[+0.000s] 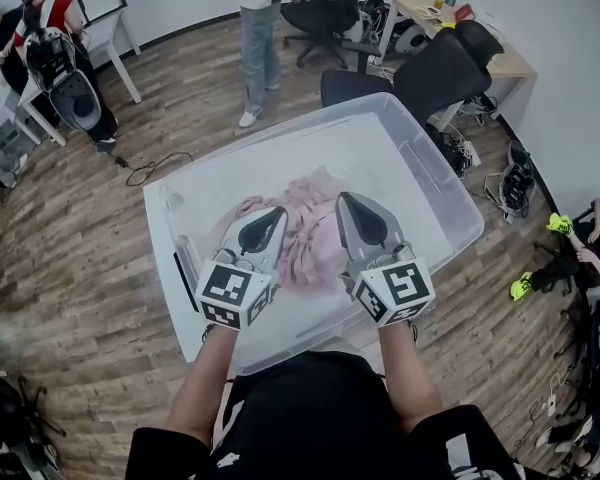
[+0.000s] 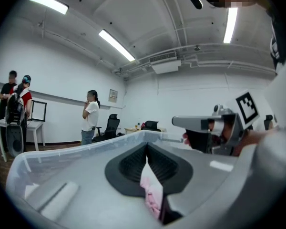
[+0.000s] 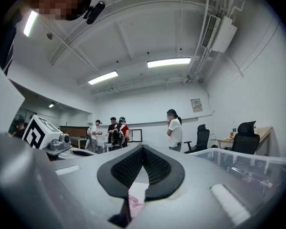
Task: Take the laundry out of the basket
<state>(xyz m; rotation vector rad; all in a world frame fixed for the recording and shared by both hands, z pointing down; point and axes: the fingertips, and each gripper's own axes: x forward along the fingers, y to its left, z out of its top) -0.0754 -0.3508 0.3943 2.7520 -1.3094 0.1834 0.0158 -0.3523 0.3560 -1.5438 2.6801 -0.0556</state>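
**Head view:** the pink laundry point(image 1: 305, 238) is seen heaped in the clear basket point(image 1: 450, 203). The left gripper point(image 1: 278, 212) and right gripper point(image 1: 344, 200) are lowered onto it side by side, so the heap lies under and between their jaws.

**Left gripper view:** the jaws are pressed together, with a fold of the pink laundry point(image 2: 152, 194) pinched between them.

**Right gripper view:** the jaws are likewise closed at the tips, and pink laundry point(image 3: 135, 205) is caught near their base.

Shared office or lab, black swivel chairs point(image 1: 435, 73) at one o'clock, desk point(image 1: 507, 63) beyond, wood floor point(image 1: 70, 238), people point(image 1: 40, 43) at ten o'clock.
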